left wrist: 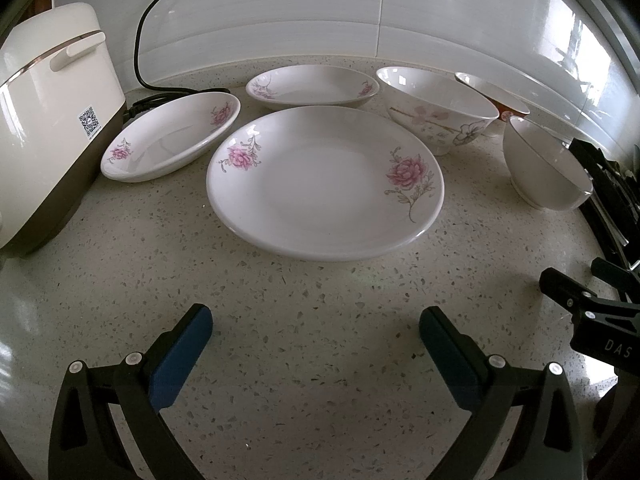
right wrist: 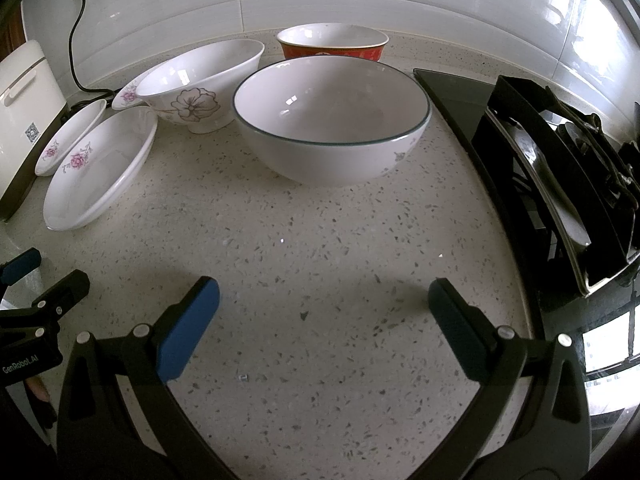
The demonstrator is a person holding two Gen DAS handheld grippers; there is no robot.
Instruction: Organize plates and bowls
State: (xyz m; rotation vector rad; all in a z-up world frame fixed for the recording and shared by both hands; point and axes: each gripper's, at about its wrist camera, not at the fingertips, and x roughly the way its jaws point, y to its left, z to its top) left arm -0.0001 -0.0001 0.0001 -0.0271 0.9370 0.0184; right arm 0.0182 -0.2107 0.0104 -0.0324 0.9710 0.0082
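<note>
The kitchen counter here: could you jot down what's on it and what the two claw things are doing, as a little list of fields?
Surface: speckled stone counter
Plates: three white shallow plates with pink flowers, nearest
Bowls: white flower-painted bowl; white green-rimmed bowl; red-sided bowl
Left side: cream rice cooker
Right side: black gas hob
Left gripper: open, empty
Right gripper: open, empty

Bare counter (right wrist: 304,280) near; plates (left wrist: 326,184), bowls (right wrist: 332,120) crowd rear; stove (right wrist: 560,168) possibly blocks right.
</note>
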